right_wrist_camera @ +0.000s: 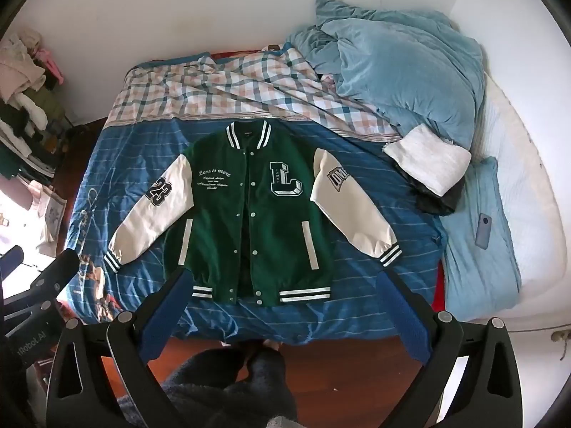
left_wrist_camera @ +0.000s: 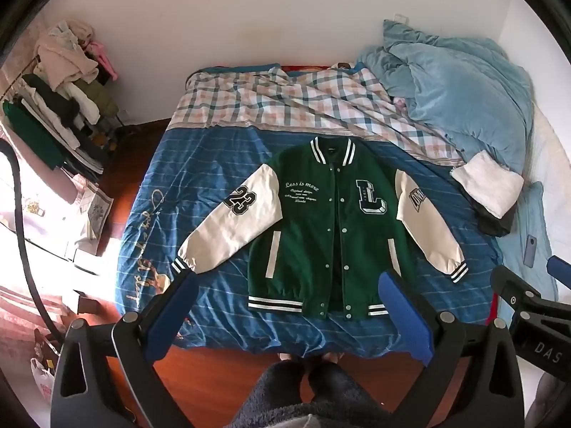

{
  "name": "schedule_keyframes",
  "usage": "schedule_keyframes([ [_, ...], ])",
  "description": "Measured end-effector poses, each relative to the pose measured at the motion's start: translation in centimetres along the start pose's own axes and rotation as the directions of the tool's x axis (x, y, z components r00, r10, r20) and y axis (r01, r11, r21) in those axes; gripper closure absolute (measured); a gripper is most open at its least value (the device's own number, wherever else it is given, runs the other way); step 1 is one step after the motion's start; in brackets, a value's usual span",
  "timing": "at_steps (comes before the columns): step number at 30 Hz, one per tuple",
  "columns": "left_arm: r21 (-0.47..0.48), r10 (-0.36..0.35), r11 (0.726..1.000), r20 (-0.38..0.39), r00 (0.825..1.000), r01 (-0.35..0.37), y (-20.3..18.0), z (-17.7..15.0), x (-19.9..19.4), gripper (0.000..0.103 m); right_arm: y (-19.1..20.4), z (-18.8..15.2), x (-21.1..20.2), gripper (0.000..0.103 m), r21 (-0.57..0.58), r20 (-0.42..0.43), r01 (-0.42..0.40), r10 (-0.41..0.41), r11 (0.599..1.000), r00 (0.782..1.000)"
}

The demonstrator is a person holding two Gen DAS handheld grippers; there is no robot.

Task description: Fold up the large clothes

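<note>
A green varsity jacket with cream sleeves and striped black-and-white ribbing (left_wrist_camera: 332,235) lies flat and face up on a blue striped bedcover (left_wrist_camera: 200,185), collar toward the wall, hem toward the foot of the bed. Both sleeves are spread out to the sides, one bearing a "23" patch (left_wrist_camera: 242,199), and the snap front hangs slightly open down the middle (a large letter "L" (right_wrist_camera: 283,178) marks the chest). No fold appears anywhere in the garment, so the task looks to be at its very start: sleeves, sides and hem all remain to be brought in.

The left gripper (left_wrist_camera: 289,306) and the right gripper (right_wrist_camera: 282,306), each with blue pads on black arms, hover above the near edge of the bed with their jaws spread as wide as they go. Neither has hold of anything; the jacket's hem merely shows between the fingers in each wrist view, well below them. The person holding them stands at the foot of the bed, dark fleecy trousers (left_wrist_camera: 314,392) and bare feet visible on the reddish wooden floor (left_wrist_camera: 221,367).

Beyond the jacket, a plaid sheet (left_wrist_camera: 271,96) covers the head of the bed, with a rumpled light blue duvet (left_wrist_camera: 460,96) heaped in the far right corner and a phone (right_wrist_camera: 483,235) lying on pale blue bedding beside it. A rack piled with clothes (left_wrist_camera: 60,100) stands against the left wall.
</note>
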State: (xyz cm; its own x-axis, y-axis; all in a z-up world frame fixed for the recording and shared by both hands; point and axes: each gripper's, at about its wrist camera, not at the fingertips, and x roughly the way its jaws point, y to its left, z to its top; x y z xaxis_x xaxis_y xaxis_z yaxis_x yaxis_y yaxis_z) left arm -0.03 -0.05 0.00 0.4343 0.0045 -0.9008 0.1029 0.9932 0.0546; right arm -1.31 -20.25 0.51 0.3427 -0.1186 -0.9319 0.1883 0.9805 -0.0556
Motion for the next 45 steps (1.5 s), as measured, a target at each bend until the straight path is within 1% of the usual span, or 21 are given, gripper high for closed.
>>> schedule_keyframes([
  [7, -0.001, -0.001, 1.0, 0.009, 1.0, 0.001, -0.5, -0.2, -0.5, 0.0, 0.0, 0.0, 0.1, 0.0, -0.001, -0.006, 0.015, -0.015, 1.0, 1.0],
  [8, -0.005, -0.011, 1.0, -0.008, 1.0, 0.011, 0.1, 0.0, 0.1, 0.0, 0.0, 0.0, 0.0, 0.0, -0.005, -0.004, 0.018, -0.018, 1.0, 1.0],
  [9, -0.005, -0.013, 1.0, -0.009, 1.0, 0.013, 0.1, 0.0, 0.1, 0.0, 0.1, 0.0, 0.0, 0.0, -0.004, -0.004, 0.019, -0.019, 1.0, 1.0],
  [26, -0.003, -0.011, 1.0, -0.007, 1.0, 0.011, 0.0, 0.3, 0.2, 0.0, 0.0, 0.0, -0.1, 0.0, -0.003, -0.005, 0.014, -0.014, 1.0, 1.0],
  [27, -0.009, -0.01, 1.0, -0.002, 1.0, 0.01, -0.1, 0.2, -0.3, 0.0, 0.0, 0.0, -0.1, 0.0, -0.001, -0.005, 0.013, -0.013, 1.0, 1.0],
  [40, -0.011, -0.008, 1.0, -0.002, 1.0, 0.008, -0.8, 0.8, -1.1, 0.0, 0.4, 0.1, -0.1, 0.0, -0.003, -0.006, 0.011, -0.011, 1.0, 1.0],
  [41, -0.009, -0.011, 1.0, 0.0, 1.0, 0.011, -0.2, 0.4, -0.6, 0.0, 0.4, 0.1, 0.0, 0.0, -0.004, -0.006, 0.012, -0.012, 1.0, 1.0],
  [45, -0.005, -0.009, 1.0, 0.004, 1.0, 0.009, -0.4, 0.5, -0.8, 0.0, 0.3, 0.1, 0.0, 0.0, -0.003, -0.007, 0.013, -0.013, 1.0, 1.0],
])
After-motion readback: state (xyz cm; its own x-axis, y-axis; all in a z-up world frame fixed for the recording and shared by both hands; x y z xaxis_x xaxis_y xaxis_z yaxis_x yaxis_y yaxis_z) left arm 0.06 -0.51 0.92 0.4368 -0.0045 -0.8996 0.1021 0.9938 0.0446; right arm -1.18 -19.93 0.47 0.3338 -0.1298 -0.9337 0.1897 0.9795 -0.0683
